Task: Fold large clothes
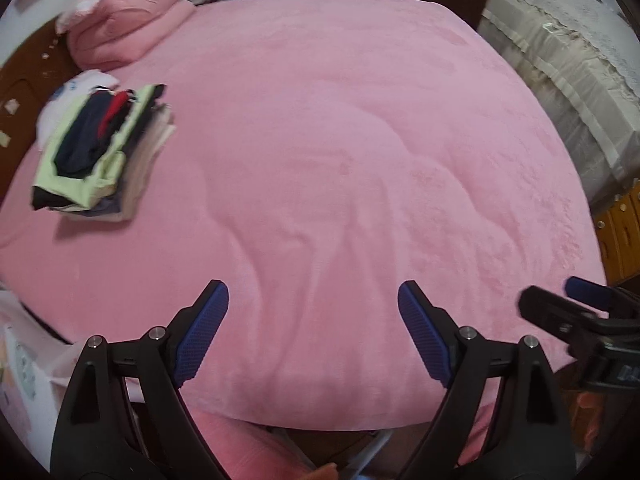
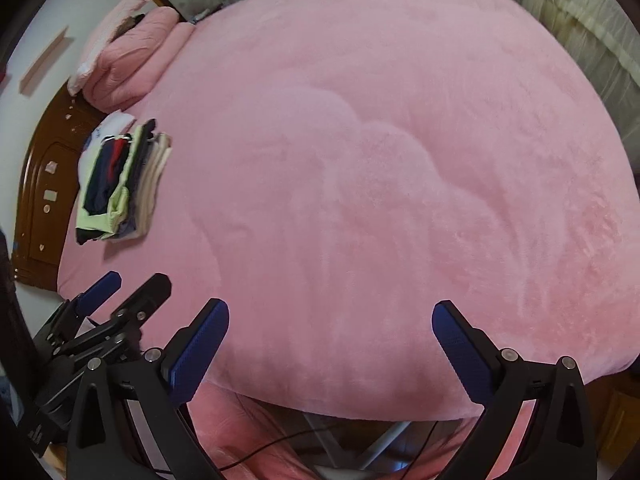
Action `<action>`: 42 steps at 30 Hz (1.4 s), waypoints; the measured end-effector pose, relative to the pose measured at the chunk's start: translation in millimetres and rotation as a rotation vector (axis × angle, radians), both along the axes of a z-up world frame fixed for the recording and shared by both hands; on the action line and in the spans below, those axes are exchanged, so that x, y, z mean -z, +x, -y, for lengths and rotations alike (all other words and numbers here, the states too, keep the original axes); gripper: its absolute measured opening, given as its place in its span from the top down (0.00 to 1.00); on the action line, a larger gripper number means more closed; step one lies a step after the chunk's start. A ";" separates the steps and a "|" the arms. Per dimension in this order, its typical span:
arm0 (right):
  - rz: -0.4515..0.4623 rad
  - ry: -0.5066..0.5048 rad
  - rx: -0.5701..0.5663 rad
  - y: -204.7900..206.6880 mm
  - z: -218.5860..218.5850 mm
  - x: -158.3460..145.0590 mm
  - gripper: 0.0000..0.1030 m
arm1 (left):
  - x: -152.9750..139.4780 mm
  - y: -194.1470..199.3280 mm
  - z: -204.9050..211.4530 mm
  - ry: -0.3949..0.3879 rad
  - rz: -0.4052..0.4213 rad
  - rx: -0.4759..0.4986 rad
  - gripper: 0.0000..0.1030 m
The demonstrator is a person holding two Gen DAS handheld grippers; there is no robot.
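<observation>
Two handheld grippers, left gripper [image 1: 313, 334] and right gripper [image 2: 330, 350], hover with jaws wide apart and empty above a pink fleece bedspread [image 1: 320, 160]. A stack of folded clothes [image 1: 100, 152] sits near the wooden headboard [image 2: 40, 184]; soft, light fabric, probably best pinched at an edge or corner.

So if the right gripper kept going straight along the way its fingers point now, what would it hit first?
Most likely the pink blanket covering the bed. The right gripper stands open with nothing between its fingers, aimed steeply down at bare plush near the front edge. The stack of folded clothes lies well off to the side.
</observation>
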State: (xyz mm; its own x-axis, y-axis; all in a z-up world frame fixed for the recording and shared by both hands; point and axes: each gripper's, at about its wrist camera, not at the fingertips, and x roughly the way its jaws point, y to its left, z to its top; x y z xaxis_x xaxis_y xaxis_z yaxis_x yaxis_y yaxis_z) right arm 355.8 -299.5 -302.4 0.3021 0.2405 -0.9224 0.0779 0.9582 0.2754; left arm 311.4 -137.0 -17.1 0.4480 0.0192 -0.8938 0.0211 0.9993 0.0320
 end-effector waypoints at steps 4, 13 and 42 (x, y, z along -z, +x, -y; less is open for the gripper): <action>0.039 0.007 0.008 -18.7 2.0 -14.9 0.00 | -11.5 -12.5 -12.6 -0.017 0.002 -0.021 0.17; 0.022 -0.008 0.004 -31.6 0.8 -26.8 0.00 | -20.0 -18.5 -38.3 -0.114 -0.028 -0.029 0.15; 0.027 -0.062 0.077 -33.7 32.5 -14.9 0.00 | -14.8 -15.9 12.5 -0.051 -0.029 0.060 0.15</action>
State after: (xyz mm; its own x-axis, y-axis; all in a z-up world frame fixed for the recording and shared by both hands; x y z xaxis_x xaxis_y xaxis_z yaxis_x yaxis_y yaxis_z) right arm 322.1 -332.0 -287.4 0.3426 0.1586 -0.9260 0.1450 0.9649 0.2189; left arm 295.5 -149.5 -2.3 0.4207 -0.0531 -0.9056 0.0811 0.9965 -0.0207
